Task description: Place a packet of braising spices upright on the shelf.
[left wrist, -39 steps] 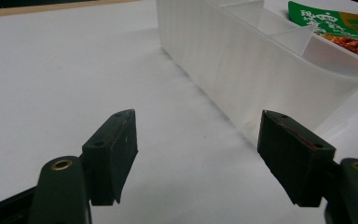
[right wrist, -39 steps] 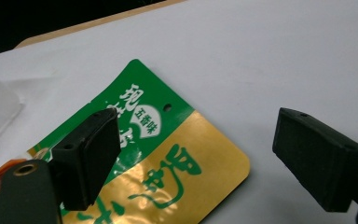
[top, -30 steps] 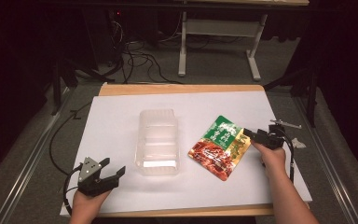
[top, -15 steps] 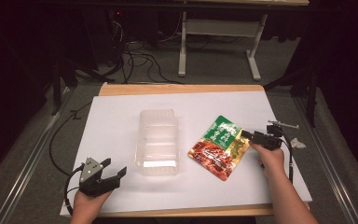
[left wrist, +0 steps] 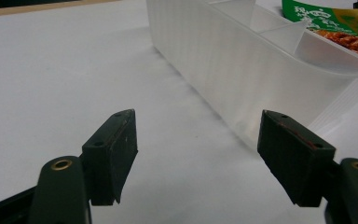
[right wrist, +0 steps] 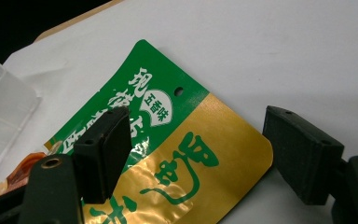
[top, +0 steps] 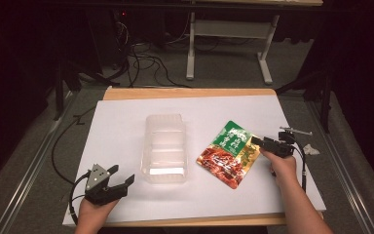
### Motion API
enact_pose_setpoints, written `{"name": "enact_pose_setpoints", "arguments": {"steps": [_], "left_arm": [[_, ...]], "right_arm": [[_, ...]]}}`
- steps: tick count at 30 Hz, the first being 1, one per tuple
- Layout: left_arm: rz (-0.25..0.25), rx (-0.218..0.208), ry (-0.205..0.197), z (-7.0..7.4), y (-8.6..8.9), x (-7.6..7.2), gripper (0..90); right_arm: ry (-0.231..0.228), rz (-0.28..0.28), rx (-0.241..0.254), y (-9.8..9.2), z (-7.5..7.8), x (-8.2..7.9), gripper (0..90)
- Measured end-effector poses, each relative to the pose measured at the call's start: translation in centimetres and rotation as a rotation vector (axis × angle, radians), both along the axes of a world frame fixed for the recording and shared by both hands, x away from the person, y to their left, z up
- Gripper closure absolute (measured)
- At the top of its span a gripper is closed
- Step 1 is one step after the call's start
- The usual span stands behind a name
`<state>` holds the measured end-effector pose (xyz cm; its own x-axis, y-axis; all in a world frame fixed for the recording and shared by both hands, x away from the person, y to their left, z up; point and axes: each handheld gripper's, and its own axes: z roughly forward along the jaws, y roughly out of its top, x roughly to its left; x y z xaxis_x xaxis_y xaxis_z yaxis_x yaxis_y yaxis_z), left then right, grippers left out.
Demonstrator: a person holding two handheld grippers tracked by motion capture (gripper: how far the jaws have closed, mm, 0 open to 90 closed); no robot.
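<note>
**Both tools open, right one at the edge of the packet**

From the high view, the left hand (top: pixel 93 210) comes in at the bottom left and holds the left tool (top: pixel 121 183) low over the white surface (top: pixel 126 122), jaws spread and aimed toward the clear plastic tray (top: pixel 164 148) just beside it. The right forearm reaches up from the bottom right; the right tool (top: pixel 256 142) lies level and points left, its tips at the right edge of the snack packet (top: pixel 230 153). The packet lies flat and tilted, just right of the tray, green at the top, red food picture at the lower end, gold along one side.

In the left gripper view, the left tool (left wrist: pixel 198 154) has its jaws wide apart with nothing between them but bare surface (left wrist: pixel 51 70). The tray (left wrist: pixel 242 65) stands ahead to the right, its dividers visible, with the packet (left wrist: pixel 335 23) beyond it.

In the right gripper view, the right tool (right wrist: pixel 196 154) is wide open and grips nothing. The packet's (right wrist: pixel 182 154) gold and green corner with printed characters and a small hole lies between the jaws, flat on the surface (right wrist: pixel 284 51). The tray (right wrist: pixel 4 107) shows at the left
</note>
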<state>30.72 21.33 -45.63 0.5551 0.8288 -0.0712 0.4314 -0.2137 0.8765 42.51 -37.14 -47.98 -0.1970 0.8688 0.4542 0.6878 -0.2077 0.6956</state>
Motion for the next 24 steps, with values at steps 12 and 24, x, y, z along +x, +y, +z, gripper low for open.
{"name": "enact_pose_setpoints", "arguments": {"steps": [12, 24], "left_arm": [[-0.006, -0.001, -0.007, 0.2, 0.2, -0.2, 29.1], [-0.024, 0.015, -0.004, 0.1, 0.0, -0.1, 29.1]], "right_arm": [[-0.088, 0.078, 0.015, 1.1, 1.0, -0.9, 30.5], [-0.070, 0.101, -0.001, 1.9, 0.6, -0.7, 31.7]]}}
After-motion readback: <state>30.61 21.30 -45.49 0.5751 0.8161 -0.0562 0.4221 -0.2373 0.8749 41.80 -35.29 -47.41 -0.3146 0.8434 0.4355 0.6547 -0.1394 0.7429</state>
